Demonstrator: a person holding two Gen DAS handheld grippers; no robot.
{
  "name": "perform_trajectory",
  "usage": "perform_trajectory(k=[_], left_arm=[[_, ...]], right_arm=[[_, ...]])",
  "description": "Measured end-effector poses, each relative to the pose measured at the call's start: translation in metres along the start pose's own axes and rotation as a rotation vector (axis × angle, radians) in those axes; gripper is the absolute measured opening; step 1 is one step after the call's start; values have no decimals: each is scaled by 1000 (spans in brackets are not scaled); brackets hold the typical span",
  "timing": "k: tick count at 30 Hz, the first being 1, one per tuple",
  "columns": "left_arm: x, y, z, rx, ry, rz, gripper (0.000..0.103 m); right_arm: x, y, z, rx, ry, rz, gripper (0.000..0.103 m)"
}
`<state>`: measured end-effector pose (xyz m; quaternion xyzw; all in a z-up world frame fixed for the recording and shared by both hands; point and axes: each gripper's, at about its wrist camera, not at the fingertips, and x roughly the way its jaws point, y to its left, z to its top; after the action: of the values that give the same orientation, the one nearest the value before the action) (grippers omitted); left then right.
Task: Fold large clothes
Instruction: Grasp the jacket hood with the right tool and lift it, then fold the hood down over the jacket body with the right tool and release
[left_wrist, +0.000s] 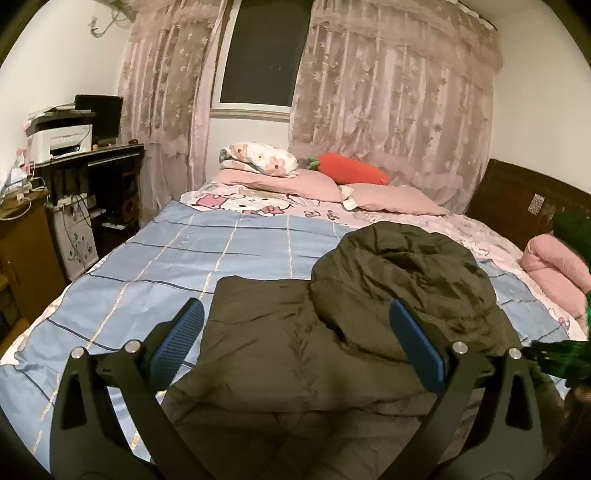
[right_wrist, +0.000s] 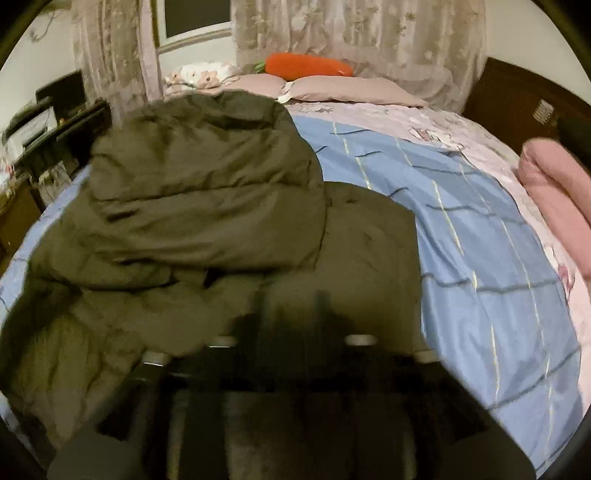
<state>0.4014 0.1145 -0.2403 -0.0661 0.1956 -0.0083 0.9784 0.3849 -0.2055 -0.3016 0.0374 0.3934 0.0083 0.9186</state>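
Jacket (left_wrist: 295, 350), one dark olive padded piece, lies on the bed (left_wrist: 166, 258), its hooded top already turned over its body, likely to shorten it. Left gripper (left_wrist: 295, 339) hangs above it, fingers (left_wrist: 177, 339) wide apart, holding nothing. Right gripper (right_wrist: 291, 332) is blurred; its fingers seem parted and empty. Two pink pillows (left_wrist: 288, 181) sit beyond.

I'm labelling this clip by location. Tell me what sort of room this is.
A home bedroom, most likely. A bed with a blue checked cover fills the view, pillows lie by the lace curtains, and a dark padded jacket lies on the cover.
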Motion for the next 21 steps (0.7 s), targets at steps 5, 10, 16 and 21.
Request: perform_trajectory(k=[5, 10, 16, 21], left_arm=[[-1, -1, 0, 5, -4, 11, 101], [5, -10, -2, 28, 34, 13, 101], [9, -24, -7, 117, 39, 30, 101], [12, -22, -6, 111, 42, 35, 101]], right_arm=[[-50, 33, -5, 98, -157, 91, 70], [-66, 100, 7, -180, -308, -49, 87], [-24, 110, 56, -85, -242, -44, 88], [43, 115, 122, 76, -142, -28, 88]])
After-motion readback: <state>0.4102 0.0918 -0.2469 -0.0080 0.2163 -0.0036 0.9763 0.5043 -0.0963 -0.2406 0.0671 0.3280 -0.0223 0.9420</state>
